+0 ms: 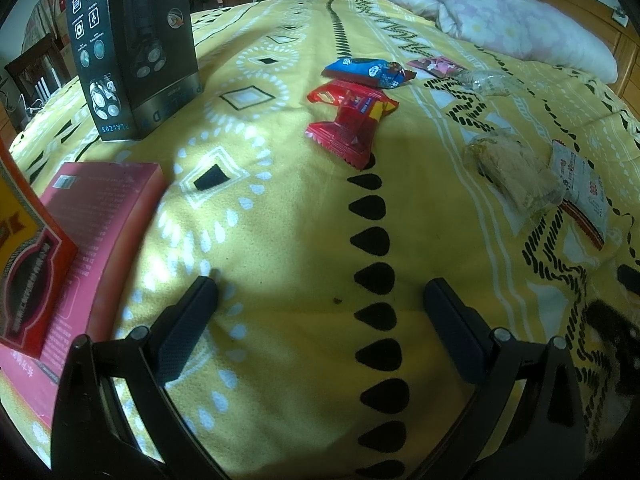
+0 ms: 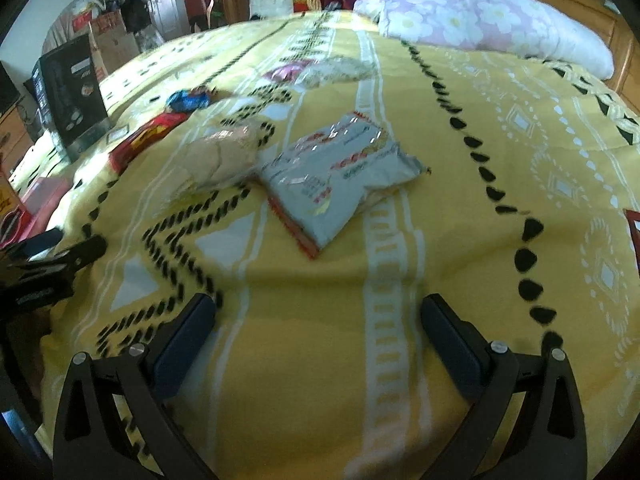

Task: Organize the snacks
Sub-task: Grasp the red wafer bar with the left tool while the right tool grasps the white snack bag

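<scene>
right wrist view: right gripper (image 2: 318, 312) spread wide, empty; white snack bag (image 2: 340, 176) dead ahead mid-blanket (image 2: 460, 152), long axis diagonal. left gripper (image 1: 320, 296) likewise spread, farther off.

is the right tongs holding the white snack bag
No, the right tongs stand open and empty over the yellow blanket, with the white snack bag lying ahead, untouched.

Snacks (image 1: 352, 120) on blanket (image 1: 280, 240)
</scene>
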`<action>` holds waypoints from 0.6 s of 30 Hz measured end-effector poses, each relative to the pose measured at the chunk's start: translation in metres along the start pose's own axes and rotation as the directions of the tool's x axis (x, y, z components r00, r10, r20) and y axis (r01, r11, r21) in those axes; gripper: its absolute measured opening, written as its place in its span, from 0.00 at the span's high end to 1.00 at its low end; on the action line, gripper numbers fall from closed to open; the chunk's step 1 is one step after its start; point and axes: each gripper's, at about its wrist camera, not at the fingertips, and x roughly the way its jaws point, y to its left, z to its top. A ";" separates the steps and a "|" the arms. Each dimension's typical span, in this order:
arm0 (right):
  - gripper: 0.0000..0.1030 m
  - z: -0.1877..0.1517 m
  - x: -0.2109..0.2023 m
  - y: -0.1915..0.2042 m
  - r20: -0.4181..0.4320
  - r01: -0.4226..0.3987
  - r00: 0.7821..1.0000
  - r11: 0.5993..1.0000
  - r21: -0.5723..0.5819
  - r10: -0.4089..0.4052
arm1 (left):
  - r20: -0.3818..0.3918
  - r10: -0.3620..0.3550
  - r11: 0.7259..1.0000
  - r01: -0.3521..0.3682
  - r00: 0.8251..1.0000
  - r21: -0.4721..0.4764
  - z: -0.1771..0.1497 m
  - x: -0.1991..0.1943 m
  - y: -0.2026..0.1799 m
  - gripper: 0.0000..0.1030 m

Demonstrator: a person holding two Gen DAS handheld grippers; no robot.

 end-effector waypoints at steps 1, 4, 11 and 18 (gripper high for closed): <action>0.00 -0.001 -0.001 0.001 -0.001 0.000 1.000 1.000 -0.019 0.000 | -0.002 -0.001 1.000 0.001 1.000 0.000 0.001 0.000 0.000 0.00; 0.00 -0.008 0.000 -0.002 0.018 -0.033 0.999 0.999 -0.043 0.033 | -0.009 -0.020 1.000 0.020 1.000 0.002 0.004 -0.006 0.001 0.01; 0.00 -0.010 0.000 -0.004 0.006 -0.056 0.998 0.998 -0.041 0.057 | 0.104 -0.157 0.988 0.156 0.982 0.022 0.066 -0.024 0.006 0.02; 0.01 -0.001 -0.018 -0.012 -0.022 -0.114 0.993 0.993 0.007 0.114 | -0.046 -0.103 0.991 0.106 0.994 0.076 0.090 0.049 -0.009 0.37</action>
